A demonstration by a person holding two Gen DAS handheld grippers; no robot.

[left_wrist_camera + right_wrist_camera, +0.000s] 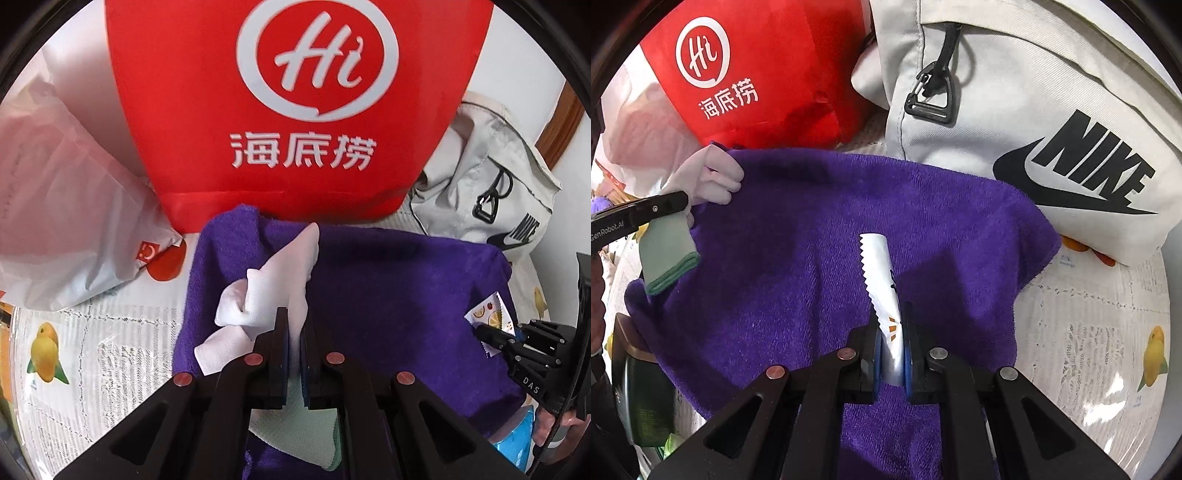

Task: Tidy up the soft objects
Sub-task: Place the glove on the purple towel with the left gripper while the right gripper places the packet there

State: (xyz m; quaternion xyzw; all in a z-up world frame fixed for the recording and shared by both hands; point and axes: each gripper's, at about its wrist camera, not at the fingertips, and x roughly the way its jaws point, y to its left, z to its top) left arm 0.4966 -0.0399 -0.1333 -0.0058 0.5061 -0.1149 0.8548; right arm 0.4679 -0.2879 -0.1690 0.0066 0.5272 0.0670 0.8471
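Observation:
A purple towel (388,295) lies spread on the table; it also shows in the right wrist view (812,258). My left gripper (293,325) is shut on a white sock (273,284) with a pale green cuff (295,424), held over the towel's left part. The sock also shows in the right wrist view (713,173). My right gripper (892,332) is shut on a small white sachet (881,273) with a serrated edge, above the towel's middle. The sachet with fruit print shows in the left wrist view (489,317).
A red Haidilao bag (295,110) stands behind the towel. A white plastic bag (74,206) lies at the left. A grey Nike bag (1052,110) sits at the back right. The tablecloth (1108,332) has a lemon print.

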